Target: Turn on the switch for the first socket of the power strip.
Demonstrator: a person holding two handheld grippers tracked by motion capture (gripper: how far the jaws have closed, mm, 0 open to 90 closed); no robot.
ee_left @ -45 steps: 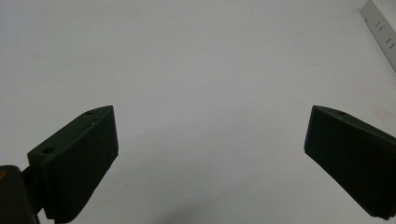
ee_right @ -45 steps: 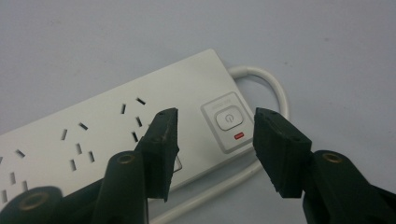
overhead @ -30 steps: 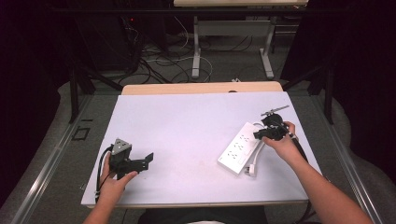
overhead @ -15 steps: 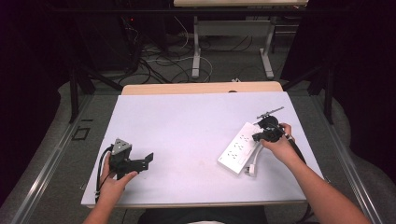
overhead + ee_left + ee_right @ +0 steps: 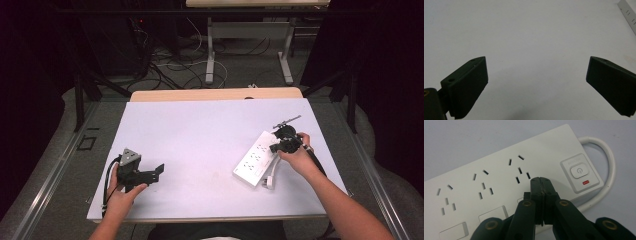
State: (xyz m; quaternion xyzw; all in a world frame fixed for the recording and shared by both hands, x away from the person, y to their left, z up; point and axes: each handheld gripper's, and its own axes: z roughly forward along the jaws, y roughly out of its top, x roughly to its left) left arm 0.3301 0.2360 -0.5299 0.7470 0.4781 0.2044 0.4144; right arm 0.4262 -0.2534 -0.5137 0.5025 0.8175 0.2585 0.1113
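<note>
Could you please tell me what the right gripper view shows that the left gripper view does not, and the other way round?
The right gripper view alone shows the right tongs shut over the power strip, close to its power button, red indicator and looping white cord. The left gripper view alone shows the left tongs wide open above bare table. Both share the pale tabletop and the strip, which the left gripper view catches as just a corner.

My worktop [image 5: 200, 130] has a plain white surface with a wooden strip along its far edge. A white power strip [image 5: 255, 159] lies flat on its right half, set diagonally, its white cable [image 5: 272, 167] looped beside it and its plug [image 5: 268, 183] near the front edge.
</note>
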